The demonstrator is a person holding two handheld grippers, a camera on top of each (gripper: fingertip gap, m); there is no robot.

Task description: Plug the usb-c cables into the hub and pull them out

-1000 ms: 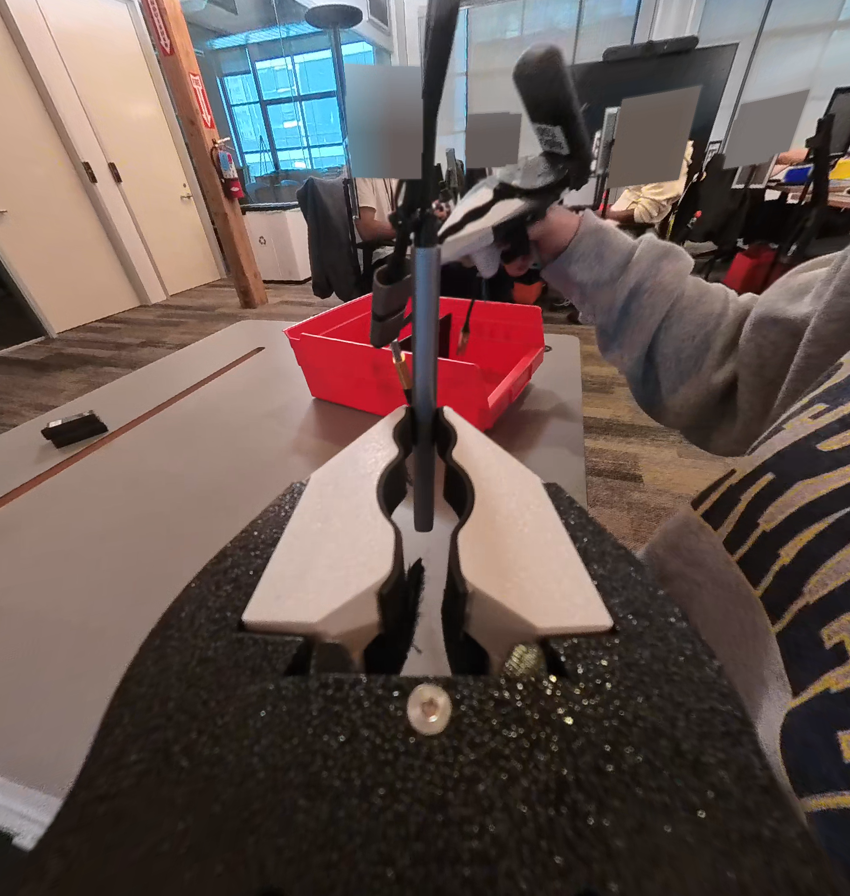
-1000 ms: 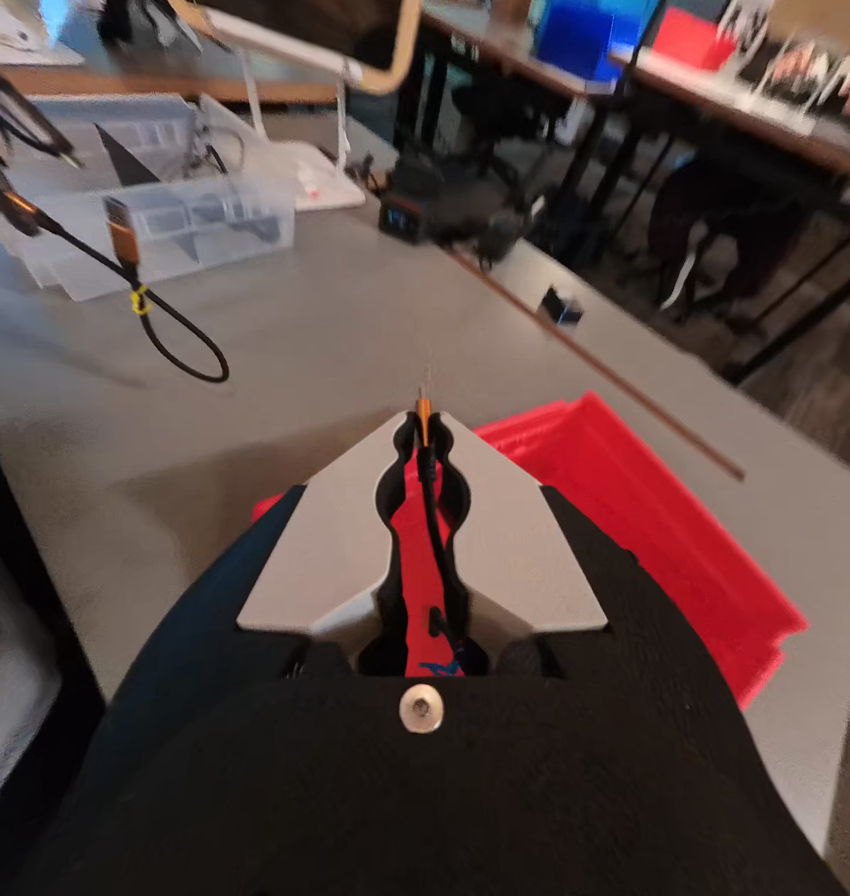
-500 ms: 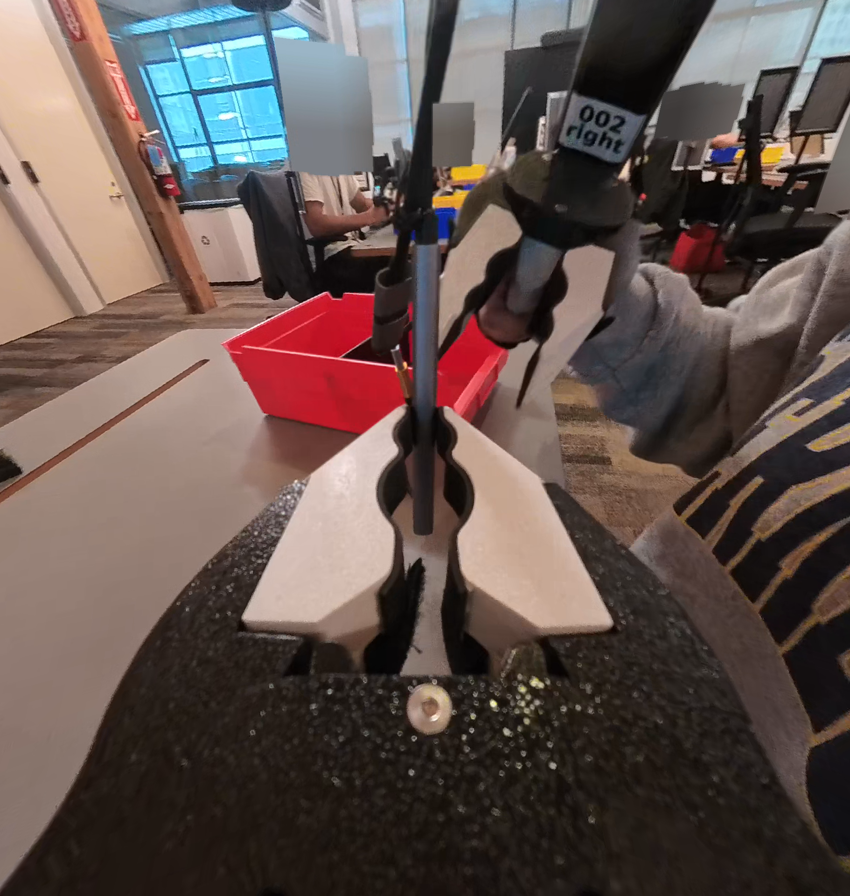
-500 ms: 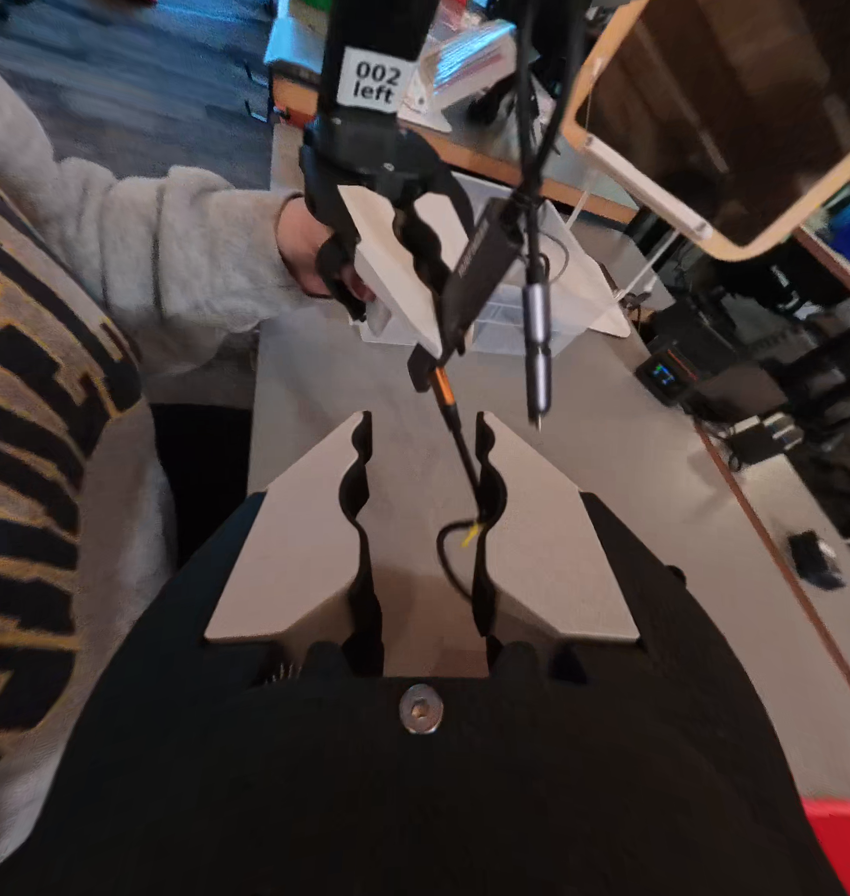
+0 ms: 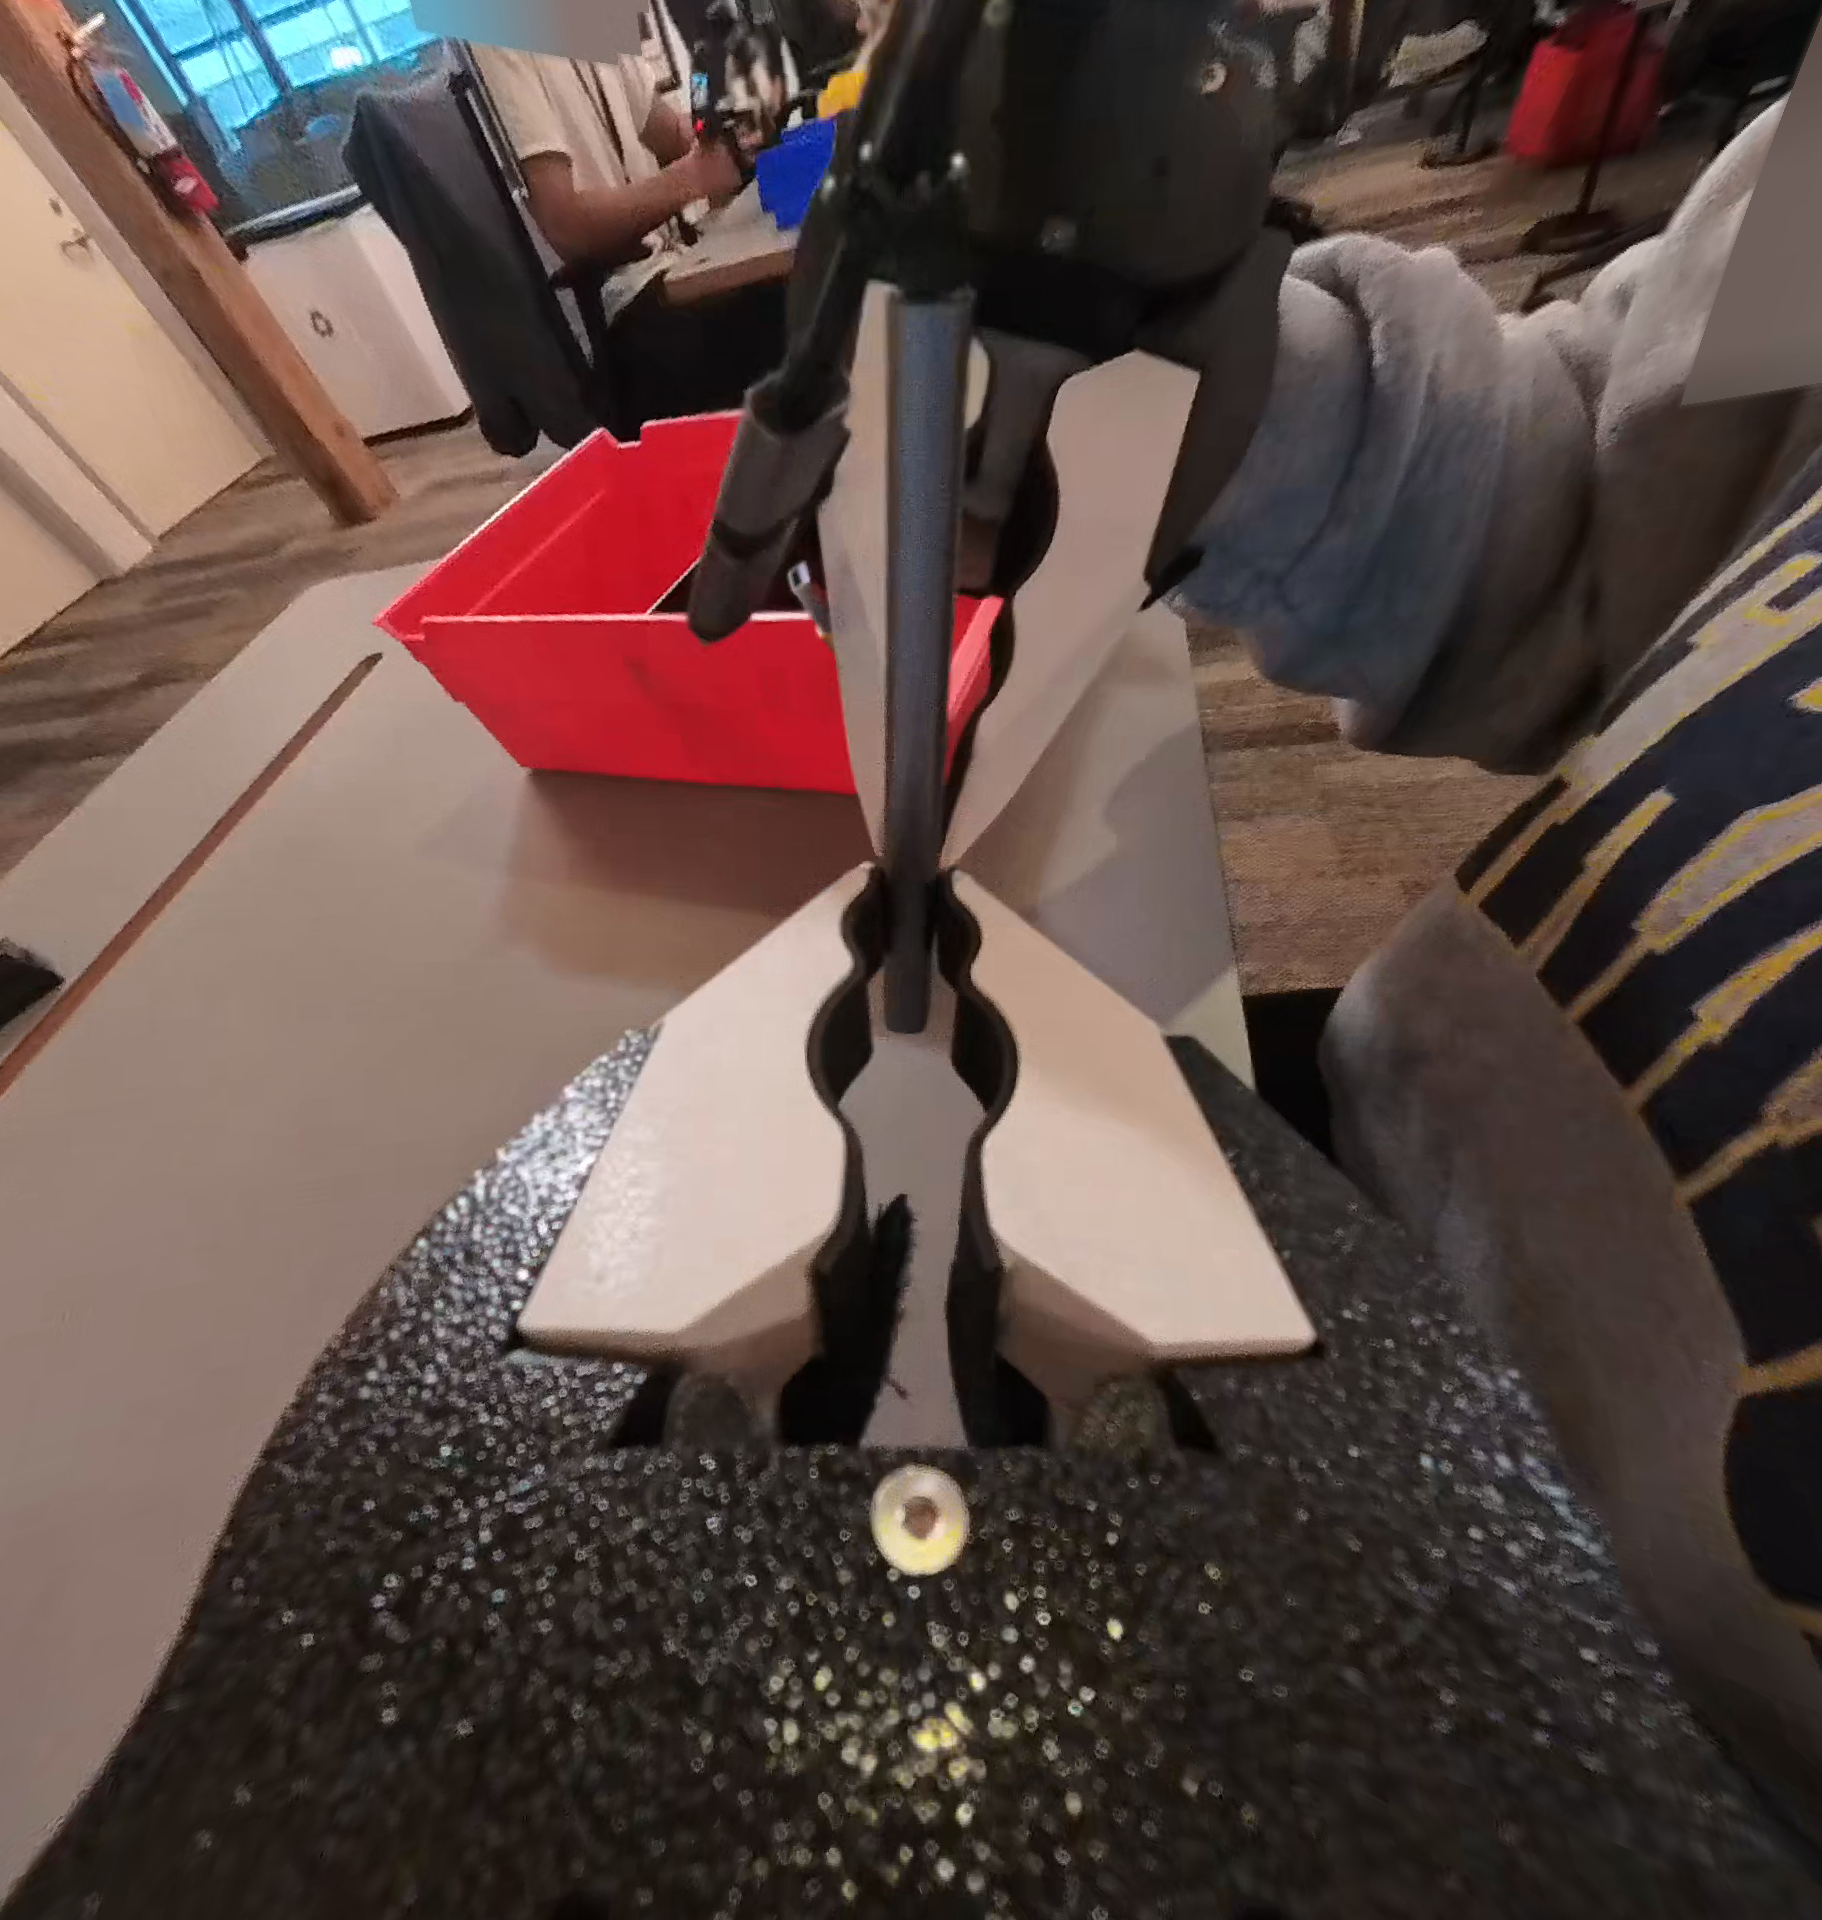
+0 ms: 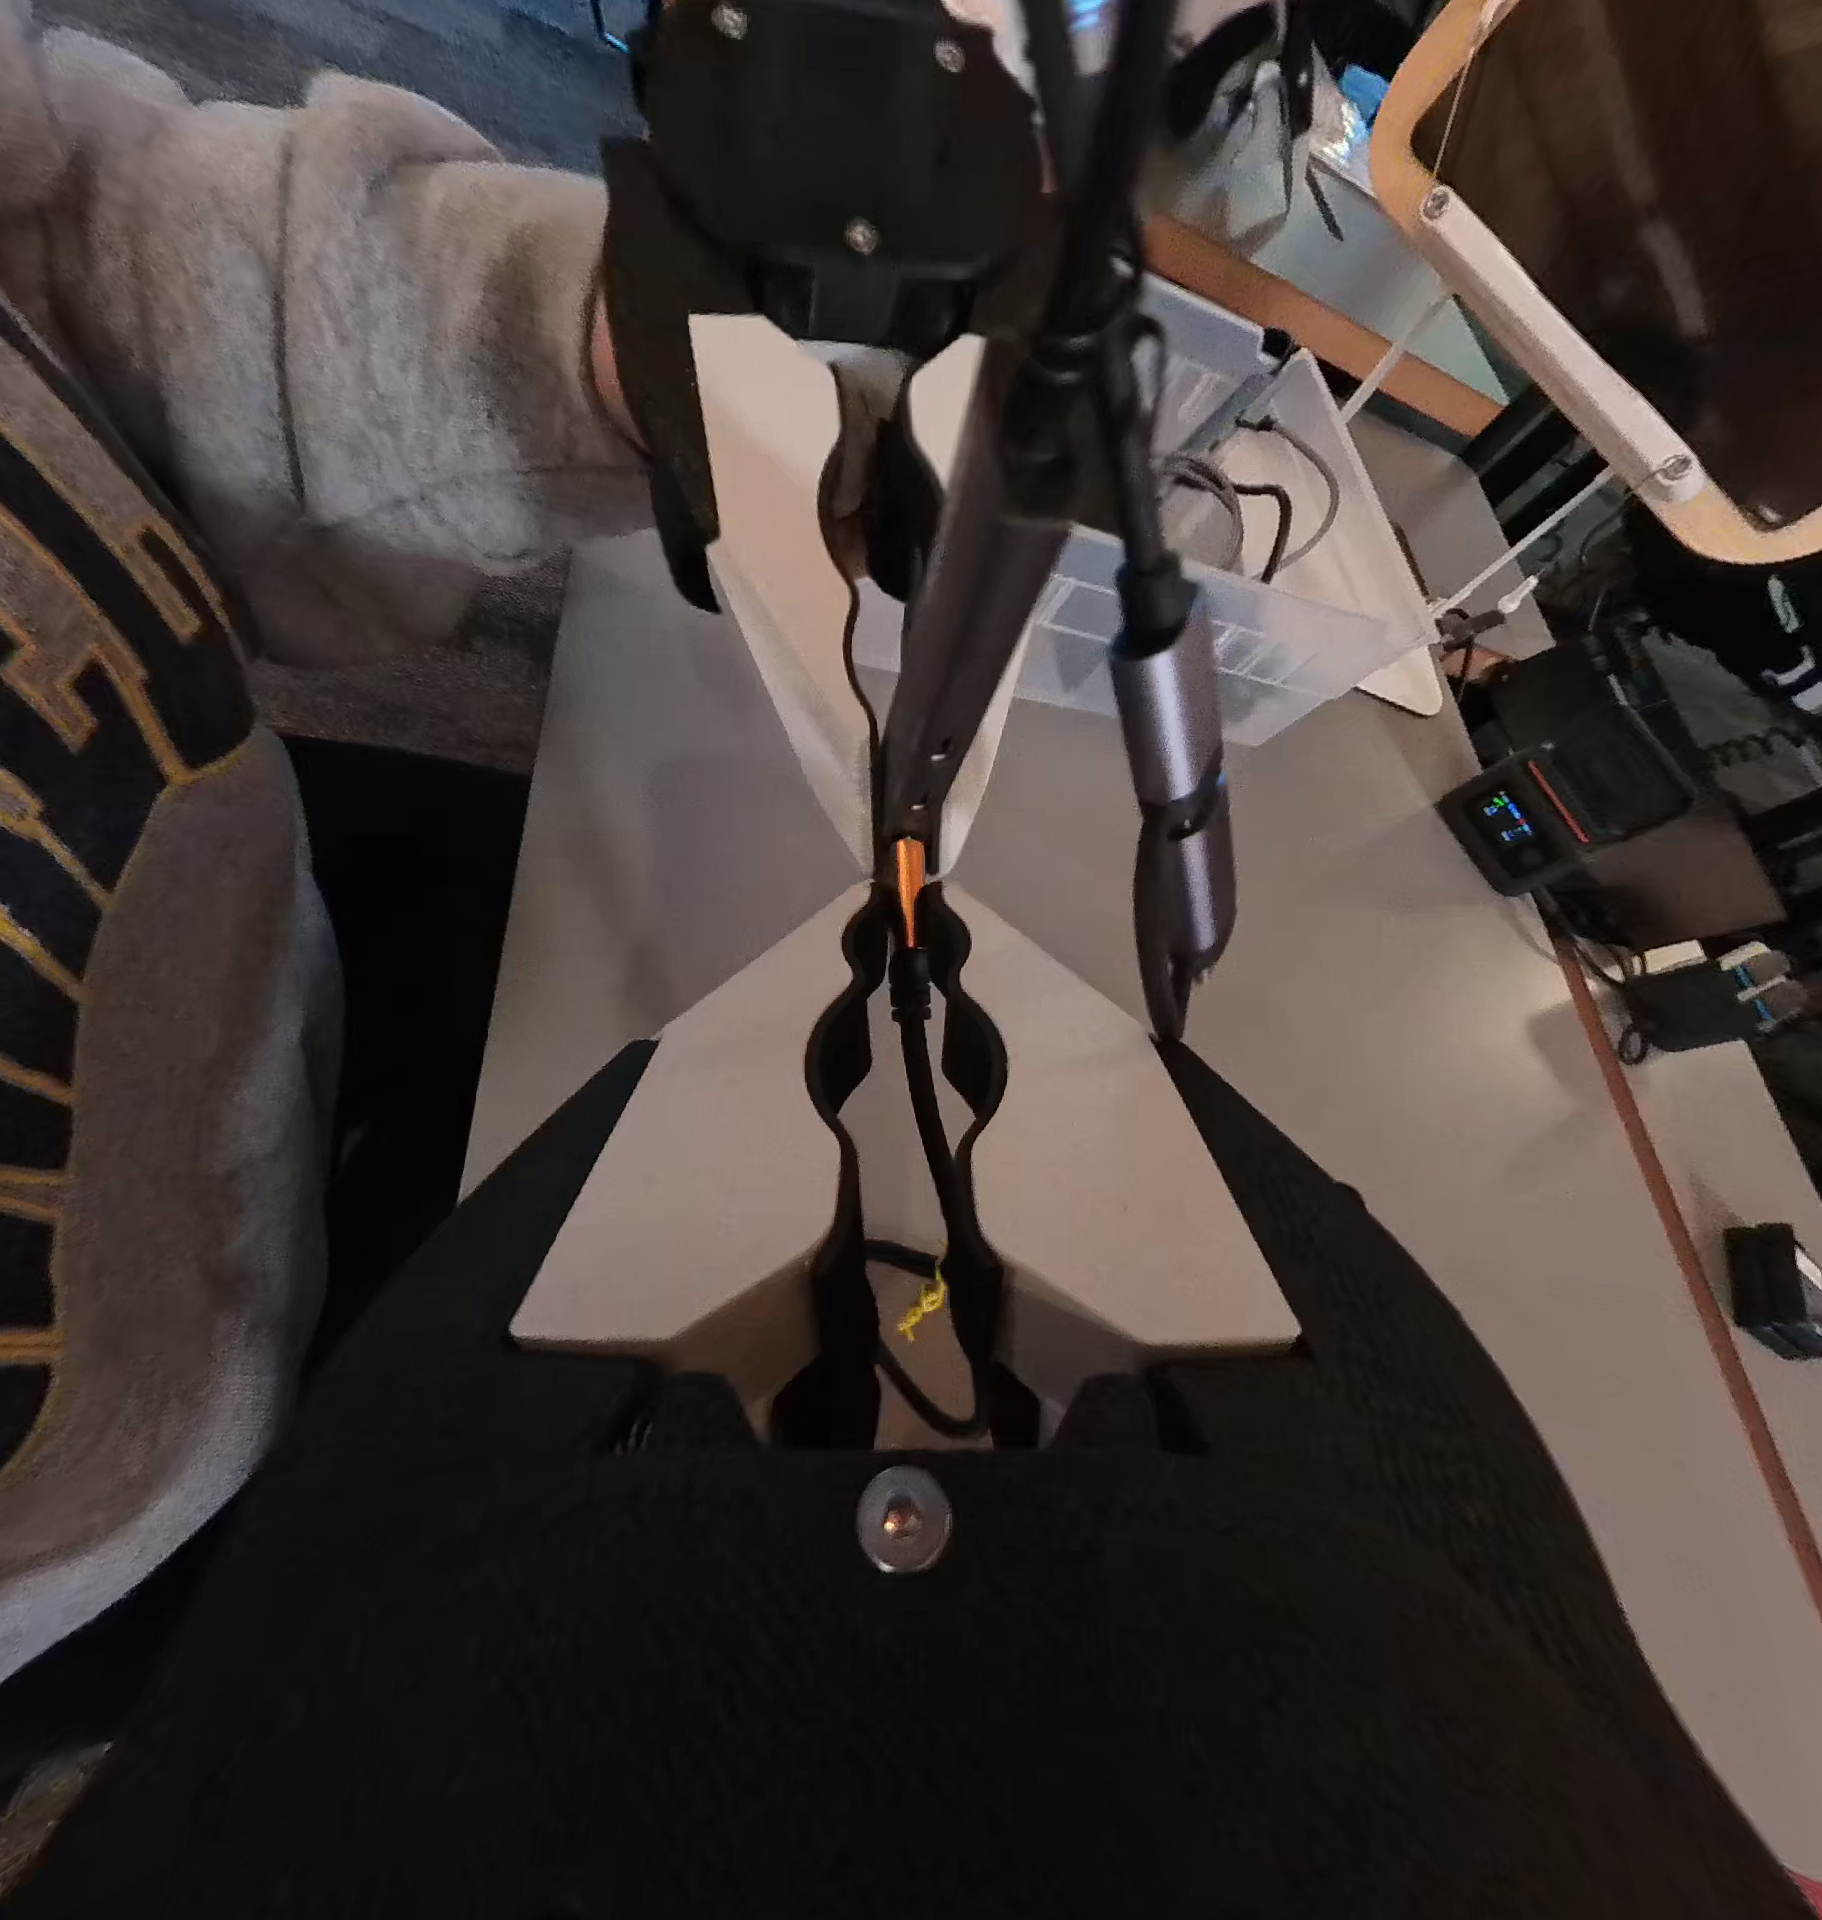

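Red bin (image 5: 616, 665), orange cable plug (image 6: 907, 878) (black cord) — grey sleeve (image 5: 1406, 499), navy-and-gold patterned sweater (image 5: 1717, 935).

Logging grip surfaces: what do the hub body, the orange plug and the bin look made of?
Hub: likely anodized metal, with a smooth dark grey matte sheen. Orange plug: probably metal, with a glossy coppery shine. Red bin: moulded plastic, uniform colour with slightly glossy walls.

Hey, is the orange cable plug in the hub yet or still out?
Cannot tell for sure. The orange plug, pinched in the right gripper, has its tip at the hub end; the joint itself is hidden.
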